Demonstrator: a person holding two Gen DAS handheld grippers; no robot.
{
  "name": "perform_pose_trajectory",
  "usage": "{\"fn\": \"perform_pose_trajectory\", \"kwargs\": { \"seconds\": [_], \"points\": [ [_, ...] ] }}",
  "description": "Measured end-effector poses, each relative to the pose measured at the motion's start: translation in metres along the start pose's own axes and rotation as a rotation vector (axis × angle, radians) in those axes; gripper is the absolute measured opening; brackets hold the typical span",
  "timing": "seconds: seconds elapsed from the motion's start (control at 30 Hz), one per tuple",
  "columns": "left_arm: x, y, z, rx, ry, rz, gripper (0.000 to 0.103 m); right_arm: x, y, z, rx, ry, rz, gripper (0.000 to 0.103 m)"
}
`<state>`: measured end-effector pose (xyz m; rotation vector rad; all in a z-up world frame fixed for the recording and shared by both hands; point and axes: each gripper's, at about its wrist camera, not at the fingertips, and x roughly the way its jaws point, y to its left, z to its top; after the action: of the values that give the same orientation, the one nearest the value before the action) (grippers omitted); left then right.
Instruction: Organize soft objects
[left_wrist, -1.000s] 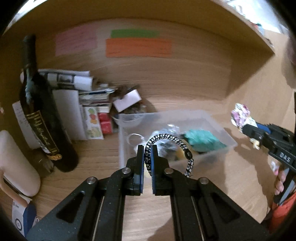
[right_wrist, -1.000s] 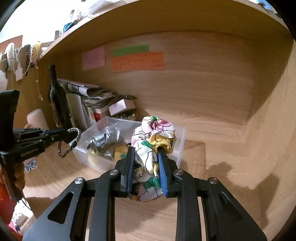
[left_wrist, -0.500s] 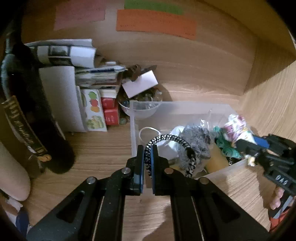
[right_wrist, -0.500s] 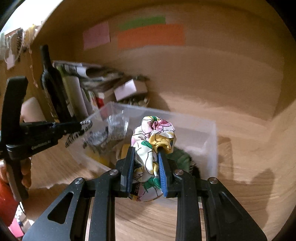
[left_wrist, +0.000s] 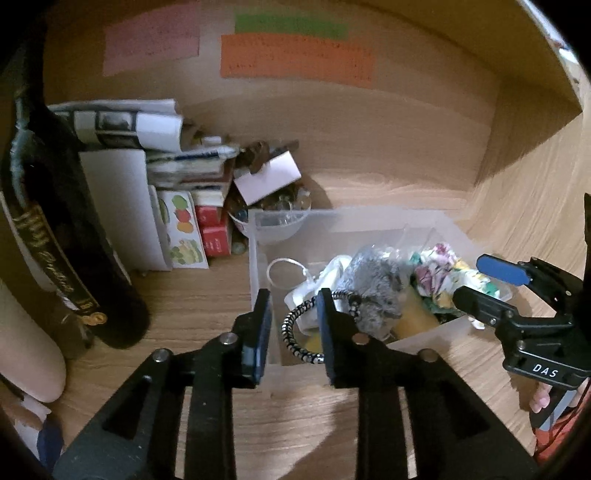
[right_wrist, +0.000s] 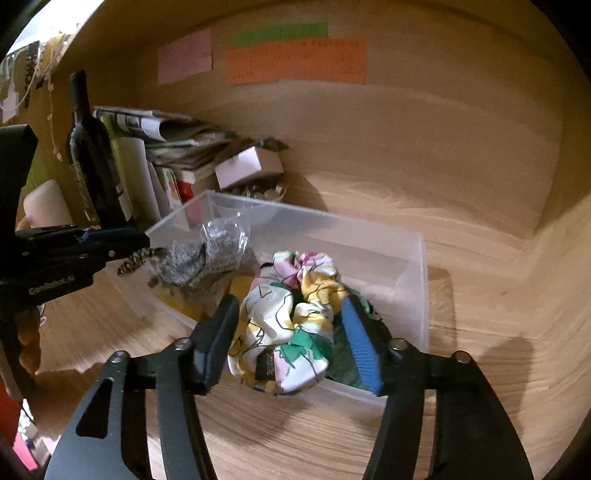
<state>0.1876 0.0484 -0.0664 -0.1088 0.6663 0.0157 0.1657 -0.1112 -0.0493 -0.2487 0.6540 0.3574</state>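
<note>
Wooden shelf nook (right_wrist: 424, 221), sticky notes on the back wall. Up front, both grippers have their jaws spread: left gripper (left_wrist: 293, 328) over the black-and-white cord bracelet (left_wrist: 295, 332), right gripper (right_wrist: 291, 343) around the floral scrunchie (right_wrist: 291, 325), both lying in the clear bin (right_wrist: 421, 295). Wine bottle (right_wrist: 90, 162) behind.

The bin (right_wrist: 413, 258) is clear, smooth plastic. In it lie a floral cloth scrunchie (right_wrist: 291, 325), a fuzzy grey fabric piece (left_wrist: 376, 291) and a braided black-and-white cord loop (left_wrist: 295, 332). The table (right_wrist: 295, 424) is matt wood grain. The wine bottle (right_wrist: 88, 155) is dark glossy glass.
</note>
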Motion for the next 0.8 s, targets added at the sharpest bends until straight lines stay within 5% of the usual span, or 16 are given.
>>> {"fn": "perform_pose_trajectory", "kwargs": {
  "seconds": [0.37, 0.47, 0.63, 0.8],
  "points": [
    [-0.071, -0.021, 0.003, 0.039, -0.18, -0.013, 0.027, -0.072, -0.003, 0.01, 0.01, -0.182, -0.014, 0.065],
    [-0.086, -0.027, 0.001, 0.032, -0.215, -0.039, 0.04, -0.093, 0.0, 0.011, 0.014, -0.232, -0.011, 0.067],
    [-0.108, -0.038, -0.006, 0.039, -0.289, -0.027, 0.076, -0.121, 0.006, 0.009, 0.024, -0.3, -0.008, 0.076],
    [-0.127, -0.046, -0.012, 0.041, -0.346, -0.02, 0.096, -0.138, 0.009, 0.004, 0.039, -0.332, -0.007, 0.084]
  ]
}}
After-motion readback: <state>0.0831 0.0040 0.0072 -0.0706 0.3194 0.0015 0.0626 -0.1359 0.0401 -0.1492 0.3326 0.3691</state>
